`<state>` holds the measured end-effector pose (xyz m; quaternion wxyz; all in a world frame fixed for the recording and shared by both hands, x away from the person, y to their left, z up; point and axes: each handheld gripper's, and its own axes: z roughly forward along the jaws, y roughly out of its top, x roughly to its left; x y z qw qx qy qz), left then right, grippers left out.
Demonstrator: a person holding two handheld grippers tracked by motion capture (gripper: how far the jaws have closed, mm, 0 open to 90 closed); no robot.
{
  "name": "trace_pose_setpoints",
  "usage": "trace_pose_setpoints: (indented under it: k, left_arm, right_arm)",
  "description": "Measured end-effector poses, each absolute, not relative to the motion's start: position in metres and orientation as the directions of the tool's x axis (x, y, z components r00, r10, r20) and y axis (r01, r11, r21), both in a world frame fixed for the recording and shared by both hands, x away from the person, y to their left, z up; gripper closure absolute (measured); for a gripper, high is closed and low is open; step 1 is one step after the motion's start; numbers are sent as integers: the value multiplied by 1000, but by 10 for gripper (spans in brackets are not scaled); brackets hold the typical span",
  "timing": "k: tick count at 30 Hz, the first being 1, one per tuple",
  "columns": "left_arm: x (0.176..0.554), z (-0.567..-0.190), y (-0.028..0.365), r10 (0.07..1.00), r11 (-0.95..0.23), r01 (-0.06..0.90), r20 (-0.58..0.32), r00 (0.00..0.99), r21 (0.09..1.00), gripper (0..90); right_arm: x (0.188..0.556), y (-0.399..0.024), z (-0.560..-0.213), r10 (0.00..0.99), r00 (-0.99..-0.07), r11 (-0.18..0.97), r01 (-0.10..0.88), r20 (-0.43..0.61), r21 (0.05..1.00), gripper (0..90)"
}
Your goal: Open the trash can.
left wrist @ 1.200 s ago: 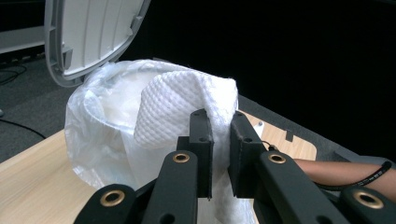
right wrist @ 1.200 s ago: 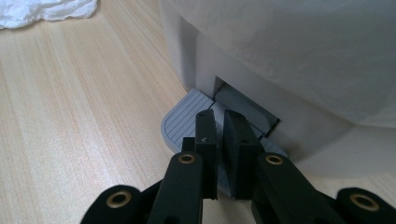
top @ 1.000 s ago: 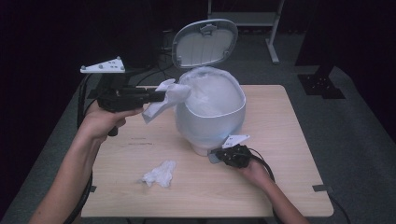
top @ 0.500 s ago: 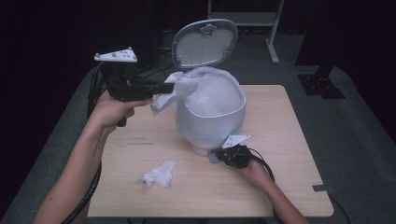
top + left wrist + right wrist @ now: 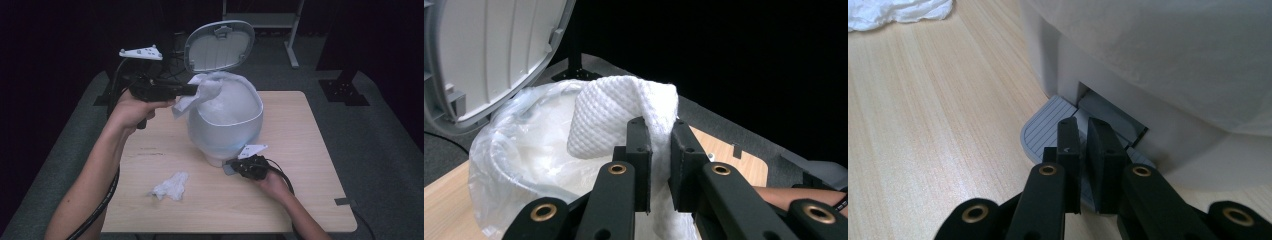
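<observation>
A round pale-grey pedal bin [image 5: 225, 132] stands mid-table, its lid [image 5: 218, 46] tipped up and a clear plastic liner [image 5: 509, 150] folded over its rim. My left gripper [image 5: 196, 90] is level at the bin's left rim, shut on a white paper towel [image 5: 189, 102]. In the left gripper view the towel [image 5: 619, 107] bulges above the jaws [image 5: 659, 132] over the bin's mouth. My right gripper [image 5: 236, 166] lies low at the bin's front, shut, its tips [image 5: 1083, 132] resting on the grey ribbed pedal [image 5: 1043, 132].
A crumpled white tissue [image 5: 170, 186] lies on the wooden table [image 5: 310, 165] near the front left, also seen at the top left of the right gripper view as tissue [image 5: 893, 10]. Dark floor surrounds the table; a metal stand [image 5: 290, 30] is behind.
My left hand has carried the towel to the right and a little up, from beside the bin to over its left rim. The right hand has kept still on the pedal.
</observation>
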<state>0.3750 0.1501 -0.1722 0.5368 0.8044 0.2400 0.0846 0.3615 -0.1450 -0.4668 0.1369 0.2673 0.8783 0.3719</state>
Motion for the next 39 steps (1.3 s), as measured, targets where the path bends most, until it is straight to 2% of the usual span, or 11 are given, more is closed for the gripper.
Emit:
trace_pose_setpoints:
  k: [25, 33, 37, 39]
  left_arm:
    - [405, -179, 112, 461, -344, 322, -141, 876, 882, 810]
    - [419, -187, 95, 481, -367, 340, -137, 866, 866, 809]
    - [424, -190, 89, 492, -383, 345, -127, 862, 857, 782]
    - [426, -192, 85, 501, -397, 346, -115, 858, 850, 702]
  right_arm:
    - [362, -145, -467, 567, -823, 583, 367, -39, 725, 839]
    - [362, -145, -467, 567, -823, 582, 367, -39, 725, 839]
    - [362, -145, -467, 566, -824, 582, 367, -37, 726, 839]
    - [362, -145, -467, 566, -824, 582, 367, -37, 726, 839]
